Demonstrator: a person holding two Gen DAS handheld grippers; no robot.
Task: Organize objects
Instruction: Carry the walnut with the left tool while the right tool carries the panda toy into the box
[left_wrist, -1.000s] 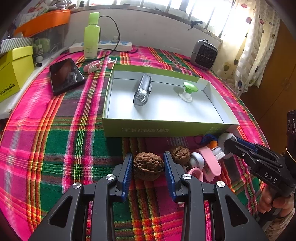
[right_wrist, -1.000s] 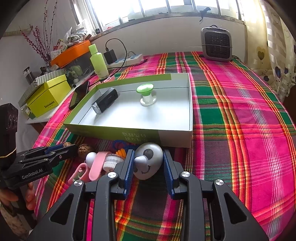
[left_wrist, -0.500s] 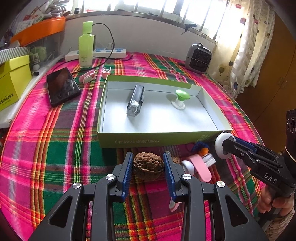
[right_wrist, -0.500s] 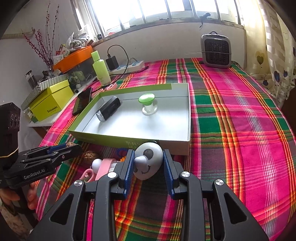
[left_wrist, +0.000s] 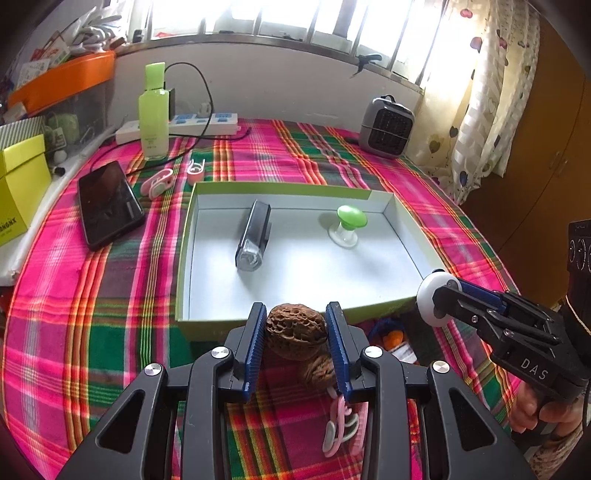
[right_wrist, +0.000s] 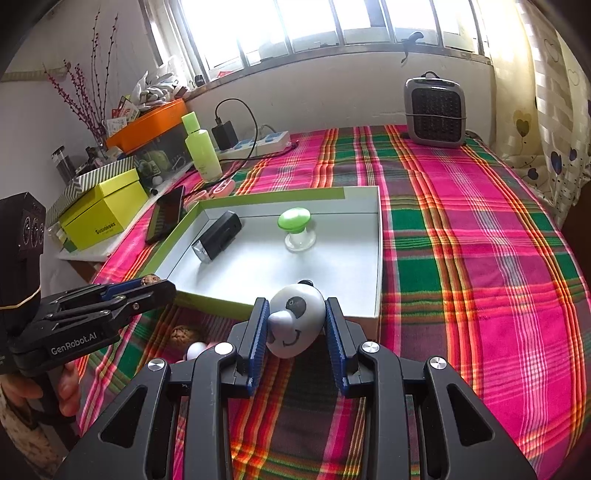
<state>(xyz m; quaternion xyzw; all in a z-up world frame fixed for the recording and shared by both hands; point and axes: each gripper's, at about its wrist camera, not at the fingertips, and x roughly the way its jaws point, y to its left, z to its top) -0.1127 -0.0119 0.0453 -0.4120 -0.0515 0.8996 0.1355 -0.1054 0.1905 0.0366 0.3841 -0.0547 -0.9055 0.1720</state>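
Left gripper (left_wrist: 295, 334) clamping a wrinkled brown walnut (left_wrist: 296, 336) (lifted off the plaid cloth), hovering at the near rim of the shallow green-edged white box (left_wrist: 400, 210), right gripper (right_wrist: 295, 325) pinching a white panda-faced egg toy (right_wrist: 295, 319) beside that rim.

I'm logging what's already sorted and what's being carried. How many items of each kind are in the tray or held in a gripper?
In the tray:
black flashlight-like device: 1
green-capped suction knob: 1
Held:
walnut in left gripper: 1
panda egg toy in right gripper: 1
Total: 4
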